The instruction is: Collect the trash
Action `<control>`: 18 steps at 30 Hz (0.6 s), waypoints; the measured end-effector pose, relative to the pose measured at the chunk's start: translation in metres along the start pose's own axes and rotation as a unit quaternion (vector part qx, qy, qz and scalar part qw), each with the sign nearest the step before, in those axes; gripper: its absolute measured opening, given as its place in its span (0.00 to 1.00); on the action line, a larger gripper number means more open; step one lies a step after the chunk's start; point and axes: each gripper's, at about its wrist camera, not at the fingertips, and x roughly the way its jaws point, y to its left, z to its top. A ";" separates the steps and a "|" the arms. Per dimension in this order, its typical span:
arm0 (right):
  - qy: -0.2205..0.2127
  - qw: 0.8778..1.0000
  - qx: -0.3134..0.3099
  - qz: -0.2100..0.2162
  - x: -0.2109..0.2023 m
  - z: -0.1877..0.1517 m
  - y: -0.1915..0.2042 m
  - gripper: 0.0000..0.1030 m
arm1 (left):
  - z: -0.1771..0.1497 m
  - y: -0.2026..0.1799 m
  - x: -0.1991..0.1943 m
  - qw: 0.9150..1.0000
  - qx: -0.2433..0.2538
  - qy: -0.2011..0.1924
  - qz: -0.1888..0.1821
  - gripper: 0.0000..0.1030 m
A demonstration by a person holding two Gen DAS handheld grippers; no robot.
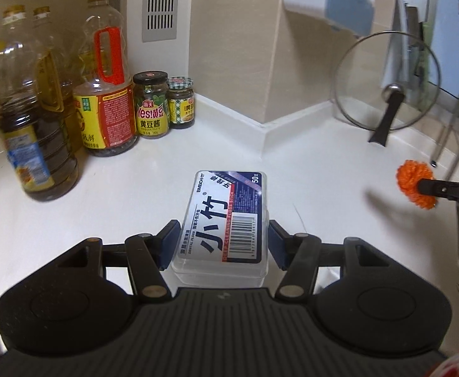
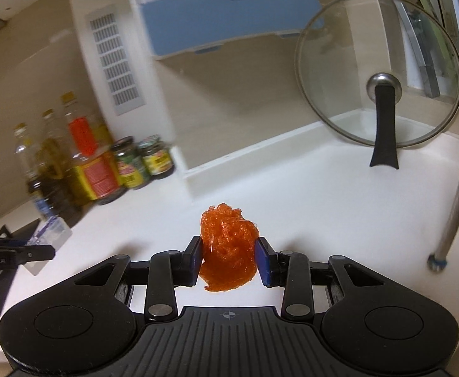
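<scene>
Left wrist view showed the left gripper [image 1: 223,238] with its fingers [image 1: 169,243] clamped on the long sides of a clear plastic floss-stick box [image 1: 221,223], label up, held above the white counter [image 1: 128,201]. Far to the right in that view the other tool's finger tips pinched an orange wad. Right wrist view showed the right gripper [image 2: 228,262] with its blue-padded fingers [image 2: 194,260] closed on the orange mesh wad [image 2: 227,251], which bulged above and below the pads and hung clear of the counter.

Both pieces of trash appeared to be in hand and in transit, so the step was most likely carrying them to a bin, which neither view showed.

To do it well, grip pressure should have stayed even: the box was smooth and rigid and could slip forward if the fingers eased, while the wad was springy and could work loose. Keeping both tools tilted no further down would have helped. The path needed to stay clear of the oil bottles [image 1: 34,125], the sauce jars [image 1: 152,106] and the glass lid [image 2: 378,72] propped against the wall, any of which could topple if bumped.
</scene>
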 end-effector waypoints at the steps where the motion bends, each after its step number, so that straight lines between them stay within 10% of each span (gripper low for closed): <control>1: 0.000 1.000 0.000 0.004 -0.007 -0.005 0.008 0.35 | -0.005 -0.001 -0.009 1.000 0.000 -0.001 -0.003 0.55; 18: 0.053 0.997 0.011 0.058 -0.091 -0.108 0.096 0.35 | -0.100 -0.032 -0.103 0.999 0.000 0.031 -0.025 0.55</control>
